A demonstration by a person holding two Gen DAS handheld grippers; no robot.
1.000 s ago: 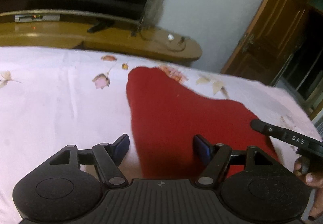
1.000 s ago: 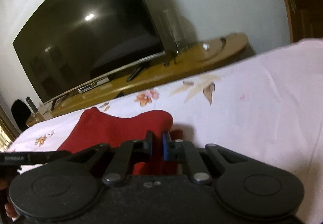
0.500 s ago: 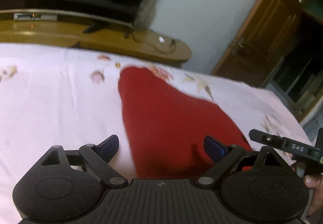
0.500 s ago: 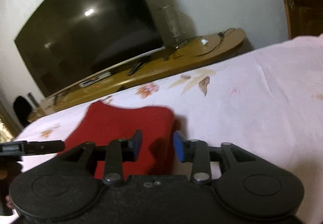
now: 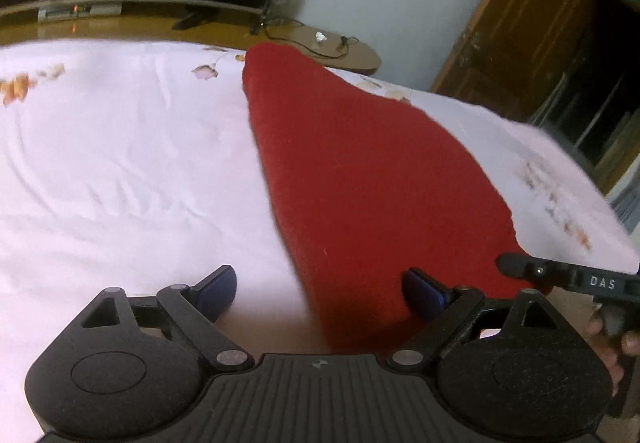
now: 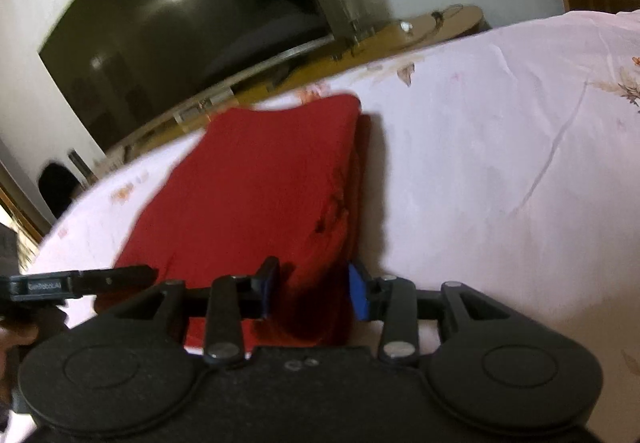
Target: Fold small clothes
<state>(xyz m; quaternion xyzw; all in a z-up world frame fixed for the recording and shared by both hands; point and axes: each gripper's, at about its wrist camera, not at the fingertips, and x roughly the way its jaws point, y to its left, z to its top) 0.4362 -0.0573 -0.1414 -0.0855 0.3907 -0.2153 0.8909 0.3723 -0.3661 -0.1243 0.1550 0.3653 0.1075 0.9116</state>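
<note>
Red garment (image 5: 360,171), centre frame, lies folded flat on the bed (image 5: 120,163) | soft, light, limp; best pinched at near corners | left hand-held gripper (image 5: 320,285) wide, empty | right hand-held gripper (image 6: 314,289) part-open astride the near edge, not pinching.

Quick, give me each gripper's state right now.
Left gripper: open wide, holding nothing; the red cloth lies under its right finger.
Right gripper: open, not gripping; the cloth's near corner sits between its pads.
</note>
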